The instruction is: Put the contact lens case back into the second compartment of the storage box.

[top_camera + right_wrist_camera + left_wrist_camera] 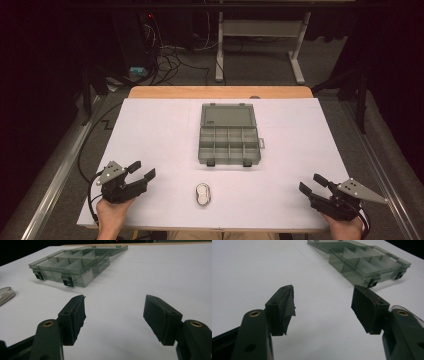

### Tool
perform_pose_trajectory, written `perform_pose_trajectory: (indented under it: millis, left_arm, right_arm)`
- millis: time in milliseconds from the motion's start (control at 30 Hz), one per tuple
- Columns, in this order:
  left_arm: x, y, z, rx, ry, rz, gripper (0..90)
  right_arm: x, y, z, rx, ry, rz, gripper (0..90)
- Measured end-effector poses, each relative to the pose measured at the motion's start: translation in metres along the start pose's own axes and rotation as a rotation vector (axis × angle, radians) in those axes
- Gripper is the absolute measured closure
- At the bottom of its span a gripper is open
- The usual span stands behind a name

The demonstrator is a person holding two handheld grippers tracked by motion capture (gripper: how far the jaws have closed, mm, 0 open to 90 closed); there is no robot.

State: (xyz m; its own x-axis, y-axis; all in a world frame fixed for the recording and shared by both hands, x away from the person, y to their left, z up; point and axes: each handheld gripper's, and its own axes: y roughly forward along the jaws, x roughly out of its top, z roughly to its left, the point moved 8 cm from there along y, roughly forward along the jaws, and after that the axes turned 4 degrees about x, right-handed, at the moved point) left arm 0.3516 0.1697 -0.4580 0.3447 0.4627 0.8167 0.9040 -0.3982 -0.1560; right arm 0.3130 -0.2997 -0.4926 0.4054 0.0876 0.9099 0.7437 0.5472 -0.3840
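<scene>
Resting at the table's (150,120) near corners, the left gripper (141,170) and right gripper (313,182) are gaping empty; the small tin (203,194), lying between them before the open box (229,134), is looking liable to skid if pinched off-centre.

1. The table (150,210) is covered by a white sheet, and a strip of bare wooden top (220,92) shows along its far edge.
2. The floor (260,65) beyond the table is grey carpet.
3. A white metal desk frame (260,30) stands on that carpet, with two legs on flat feet and a crossbar between them.
4. A tangle of dark cables (170,62) lies on the floor to the left of the frame, near dark equipment carrying a small red light (151,16).
5. Metal rails (50,185) run along both sides of the table.
6. The room's edges are dark; light falls mainly on the table.
</scene>
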Motion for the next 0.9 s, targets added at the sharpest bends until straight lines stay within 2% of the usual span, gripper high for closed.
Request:
perform_pose_trajectory:
  millis: [300, 633, 800, 900]
  left_arm:
    - [-0.009, 0.002, -0.014, -0.032, 0.016, 0.037, 35.2]
    - [-0.020, 0.007, -0.028, -0.036, 0.042, 0.073, 32.9]
    - [-0.029, 0.009, -0.036, -0.046, 0.059, 0.112, 33.0]
    - [-0.033, 0.010, -0.041, -0.054, 0.056, 0.126, 32.9]
  right_arm:
    - [0.000, 0.001, 0.001, -0.001, -0.008, 0.005, 34.7]
    - [0.000, 0.000, 0.001, -0.001, -0.006, 0.004, 34.7]
    - [0.000, 0.000, 0.002, -0.001, -0.006, 0.005, 34.7]
    - [0.000, 0.000, 0.001, -0.003, -0.004, 0.002, 34.7]
